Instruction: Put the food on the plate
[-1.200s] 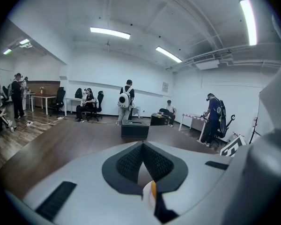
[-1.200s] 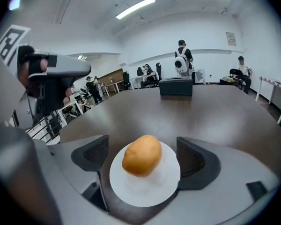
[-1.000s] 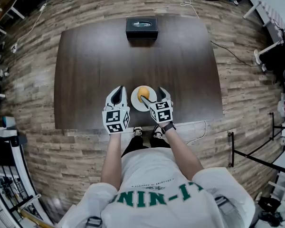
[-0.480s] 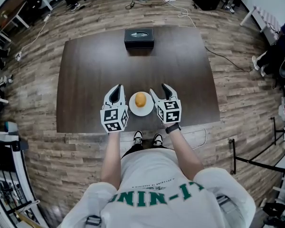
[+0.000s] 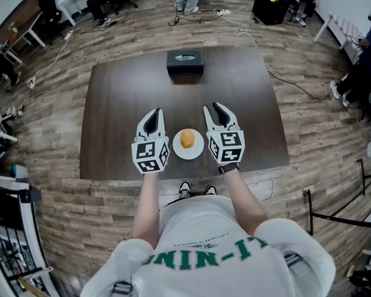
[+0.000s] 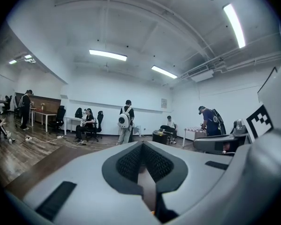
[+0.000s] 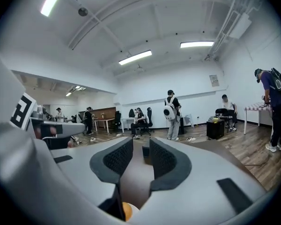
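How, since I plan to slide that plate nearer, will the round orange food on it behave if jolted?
The food looks rounded and sits loose on the plate, so it would probably roll. The plate's rim looks low, so it may not stop it. It seems small, likely light; firmness I cannot tell.

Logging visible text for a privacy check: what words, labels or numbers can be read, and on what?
"LI-NIN": green letters on the person's white shirt, upside down, partly hidden.
Black box label: too small to read.
Marker cubes: square patterns only, no words.
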Demonstrator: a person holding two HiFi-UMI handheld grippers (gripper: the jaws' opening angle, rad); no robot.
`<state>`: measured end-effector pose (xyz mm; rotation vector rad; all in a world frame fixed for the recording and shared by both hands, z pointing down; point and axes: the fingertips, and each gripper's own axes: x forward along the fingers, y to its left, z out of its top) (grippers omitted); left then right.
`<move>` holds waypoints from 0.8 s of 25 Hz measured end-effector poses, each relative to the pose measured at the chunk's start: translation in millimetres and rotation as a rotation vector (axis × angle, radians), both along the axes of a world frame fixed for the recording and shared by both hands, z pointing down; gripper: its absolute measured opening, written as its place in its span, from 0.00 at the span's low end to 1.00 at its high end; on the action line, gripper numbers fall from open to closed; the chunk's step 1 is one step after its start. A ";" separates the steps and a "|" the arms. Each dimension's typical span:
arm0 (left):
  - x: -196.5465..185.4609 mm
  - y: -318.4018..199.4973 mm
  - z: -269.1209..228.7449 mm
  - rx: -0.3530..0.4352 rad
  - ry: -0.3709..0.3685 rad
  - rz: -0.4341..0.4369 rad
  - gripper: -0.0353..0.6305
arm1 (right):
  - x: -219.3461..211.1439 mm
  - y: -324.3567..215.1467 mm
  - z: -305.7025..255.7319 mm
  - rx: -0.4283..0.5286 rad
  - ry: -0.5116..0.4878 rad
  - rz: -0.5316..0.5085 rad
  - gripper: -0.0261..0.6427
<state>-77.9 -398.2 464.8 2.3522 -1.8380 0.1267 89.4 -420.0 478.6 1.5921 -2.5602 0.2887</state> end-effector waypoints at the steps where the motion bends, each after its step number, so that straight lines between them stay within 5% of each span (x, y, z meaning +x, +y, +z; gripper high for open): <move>1: -0.5 1.0 -6.8 0.012 0.000 0.001 0.07 | -1.4 0.7 -9.2 0.017 -0.007 0.001 0.22; 8: -3.5 4.0 -50.9 0.101 0.010 0.004 0.07 | -4.7 3.7 -59.3 0.117 -0.052 0.012 0.14; 20: -0.7 13.8 -80.5 0.152 -0.005 -0.012 0.07 | 5.6 19.7 -102.1 0.208 0.025 0.060 0.06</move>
